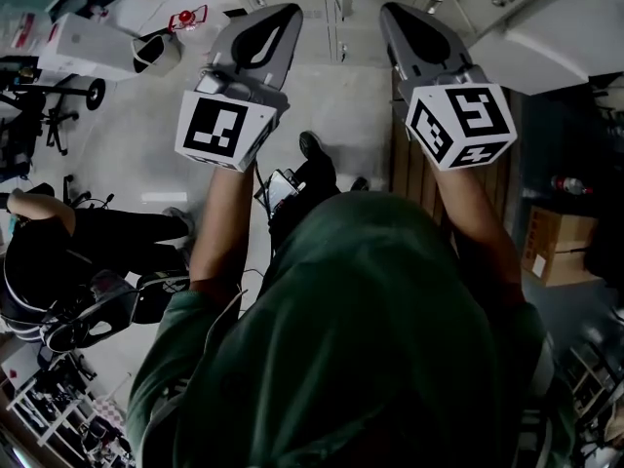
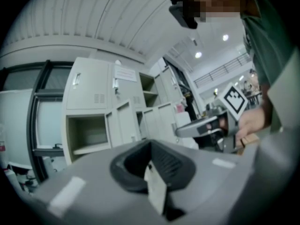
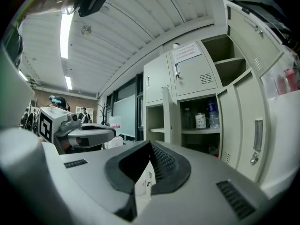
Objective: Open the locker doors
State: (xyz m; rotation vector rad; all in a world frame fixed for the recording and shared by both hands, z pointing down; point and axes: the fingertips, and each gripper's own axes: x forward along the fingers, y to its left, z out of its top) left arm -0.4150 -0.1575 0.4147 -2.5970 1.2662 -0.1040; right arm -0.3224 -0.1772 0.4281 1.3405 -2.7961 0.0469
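So the lockers fill the wall straight ahead of both grippers, well apart from the tips, nothing touching. Most of it is open already: the top right bay, the one under it with bottles on the shelf, and the lower left one are all swung out. Two doors in the top row look shut to me: the notice door with the paper taped on it, and the plain door just left of it.

That notice door is what the next move hangs on, I'd say. It stands upright, taller than wide. From the right gripper it sits up and off to the right of where the jaws point; from the left gripper it sits up and to the left. The lockers look bigger in the right gripper view, so my guess is the right one is nearer.

Both grippers point level at the bank and both have jaws pinched together with nothing in them, so they'd need to spread before hooking anything.

The handle runs along the notice door's left edge, so I'd expect it to swing out to the right like its neighbours.
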